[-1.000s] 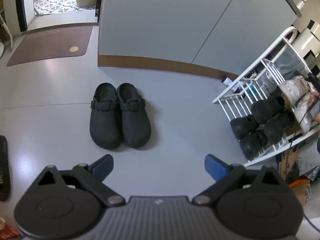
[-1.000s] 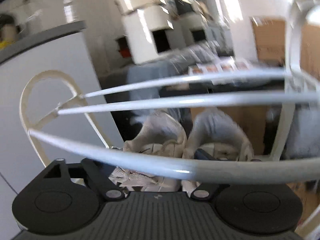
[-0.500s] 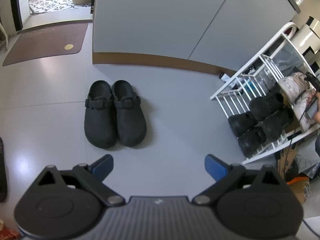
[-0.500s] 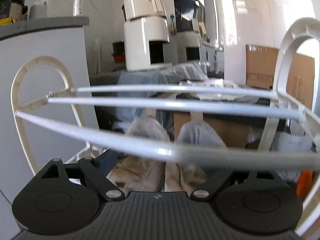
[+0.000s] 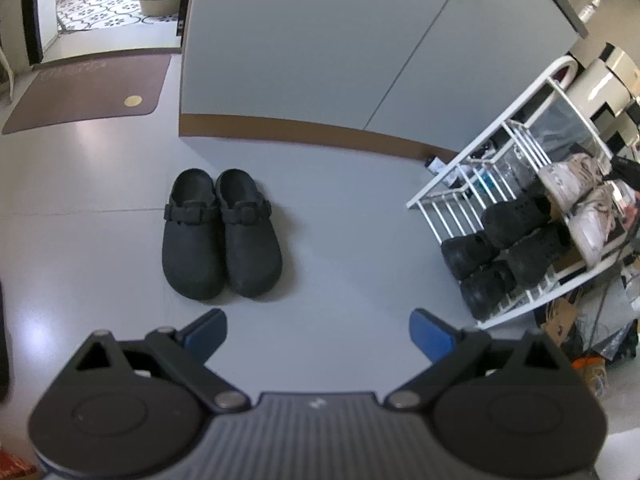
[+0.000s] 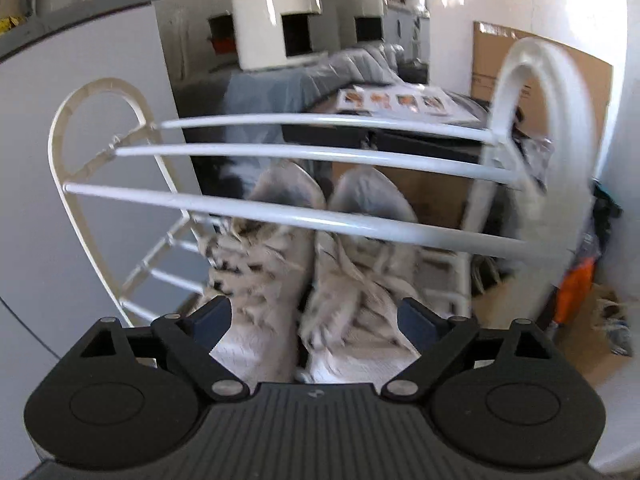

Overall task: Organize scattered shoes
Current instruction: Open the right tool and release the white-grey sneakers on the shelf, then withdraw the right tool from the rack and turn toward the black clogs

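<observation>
Shoes: two black clogs [image 5: 221, 234] on floor, two white sneakers [image 6: 316, 268] racked; both claws [image 5: 318, 332] [image 6: 316, 320] open, empty.

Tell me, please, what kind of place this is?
Probably a home entryway: a white shoe rack holding black shoes and pale sneakers, black clogs on the floor, a doormat.

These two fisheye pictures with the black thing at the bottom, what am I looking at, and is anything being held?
There is no robot arm: a person carries a two-finger gripper in each hand, with a camera on each looking along its fingers. The left camera shows the left gripper open and empty above a grey floor, where a pair of black clogs stands beside a white shoe rack. The right camera shows the right gripper open at the rack, a pair of pale sneakers between its fingers. The picture is too blurred to show contact.
</observation>
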`<state>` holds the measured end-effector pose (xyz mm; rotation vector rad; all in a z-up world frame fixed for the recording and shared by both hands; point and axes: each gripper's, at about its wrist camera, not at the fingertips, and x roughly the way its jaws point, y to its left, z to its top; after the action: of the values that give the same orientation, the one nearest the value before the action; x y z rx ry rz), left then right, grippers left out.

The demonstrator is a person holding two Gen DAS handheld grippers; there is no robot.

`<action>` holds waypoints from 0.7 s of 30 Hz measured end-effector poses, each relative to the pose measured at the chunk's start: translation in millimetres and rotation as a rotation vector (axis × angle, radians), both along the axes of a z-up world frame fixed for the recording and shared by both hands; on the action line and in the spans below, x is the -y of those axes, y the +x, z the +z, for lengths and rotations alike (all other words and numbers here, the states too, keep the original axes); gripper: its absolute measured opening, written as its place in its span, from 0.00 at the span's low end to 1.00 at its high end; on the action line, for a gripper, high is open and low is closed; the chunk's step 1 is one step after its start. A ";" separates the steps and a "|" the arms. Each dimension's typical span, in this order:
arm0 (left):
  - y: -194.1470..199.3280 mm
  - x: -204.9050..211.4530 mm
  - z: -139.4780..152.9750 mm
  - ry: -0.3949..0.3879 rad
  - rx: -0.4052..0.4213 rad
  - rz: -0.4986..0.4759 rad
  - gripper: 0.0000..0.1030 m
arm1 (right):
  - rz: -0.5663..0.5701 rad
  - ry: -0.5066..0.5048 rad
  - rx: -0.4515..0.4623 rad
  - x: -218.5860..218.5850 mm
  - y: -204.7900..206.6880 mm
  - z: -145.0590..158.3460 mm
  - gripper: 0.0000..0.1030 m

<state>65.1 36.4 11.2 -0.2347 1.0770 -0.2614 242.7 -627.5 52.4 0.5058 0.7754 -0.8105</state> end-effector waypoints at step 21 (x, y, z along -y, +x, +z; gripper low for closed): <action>-27.0 -29.0 -11.2 0.047 -0.039 0.023 0.97 | 0.200 0.166 -0.025 -45.1 -91.2 126.8 0.98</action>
<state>38.1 65.5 0.0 -0.2105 1.1172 -0.2110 151.6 -582.3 179.1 0.5568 0.9053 -0.5712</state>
